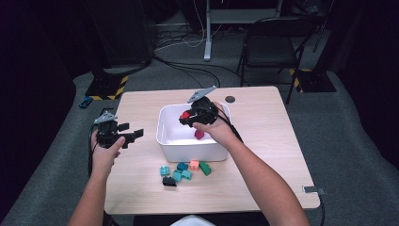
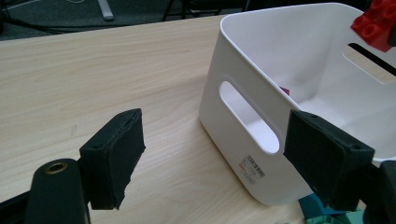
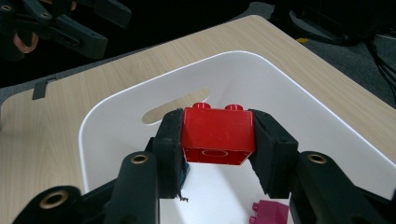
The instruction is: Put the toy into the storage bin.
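Right gripper (image 3: 217,140) clamps a red studded plastic brick (image 3: 217,135) between both pads, held above the open white plastic bin (image 3: 116,107) (magenta brick (image 3: 270,212) on its floor), left gripper (image 2: 224,158) wide open, empty, beside the bin.

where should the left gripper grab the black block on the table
Take the black block across its two long flat sides, coming straight down from above. It lies low at the near edge of the loose pile, with a teal block close behind, so a sideways approach would bump neighbours.
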`<state>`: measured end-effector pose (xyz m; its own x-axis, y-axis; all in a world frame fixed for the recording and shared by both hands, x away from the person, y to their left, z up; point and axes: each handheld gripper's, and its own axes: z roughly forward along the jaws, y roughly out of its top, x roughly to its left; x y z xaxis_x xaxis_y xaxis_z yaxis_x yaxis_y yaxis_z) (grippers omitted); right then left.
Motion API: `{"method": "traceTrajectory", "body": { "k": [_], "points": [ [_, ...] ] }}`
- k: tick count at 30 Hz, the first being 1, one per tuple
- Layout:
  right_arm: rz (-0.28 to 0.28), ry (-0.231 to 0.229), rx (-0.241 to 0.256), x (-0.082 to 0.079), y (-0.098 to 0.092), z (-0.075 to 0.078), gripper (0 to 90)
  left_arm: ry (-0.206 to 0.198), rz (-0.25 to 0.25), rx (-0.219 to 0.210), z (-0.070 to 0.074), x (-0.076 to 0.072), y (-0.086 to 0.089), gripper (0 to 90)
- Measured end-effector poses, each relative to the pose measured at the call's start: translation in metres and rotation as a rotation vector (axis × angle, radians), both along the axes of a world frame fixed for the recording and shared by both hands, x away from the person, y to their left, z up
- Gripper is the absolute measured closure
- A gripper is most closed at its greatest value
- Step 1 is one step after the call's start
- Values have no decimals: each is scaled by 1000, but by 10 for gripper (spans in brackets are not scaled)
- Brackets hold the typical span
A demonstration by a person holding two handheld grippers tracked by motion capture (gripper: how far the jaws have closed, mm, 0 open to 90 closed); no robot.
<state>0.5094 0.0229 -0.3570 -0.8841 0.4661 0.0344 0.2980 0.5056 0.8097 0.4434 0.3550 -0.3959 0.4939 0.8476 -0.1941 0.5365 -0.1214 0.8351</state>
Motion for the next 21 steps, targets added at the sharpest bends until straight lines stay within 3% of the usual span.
{"method": "traceTrajectory", "body": {
  "k": [21],
  "points": [
    [9,44,-71,30,26,-31,575,-5,1,-7,0,0,0,199]
  ]
}}
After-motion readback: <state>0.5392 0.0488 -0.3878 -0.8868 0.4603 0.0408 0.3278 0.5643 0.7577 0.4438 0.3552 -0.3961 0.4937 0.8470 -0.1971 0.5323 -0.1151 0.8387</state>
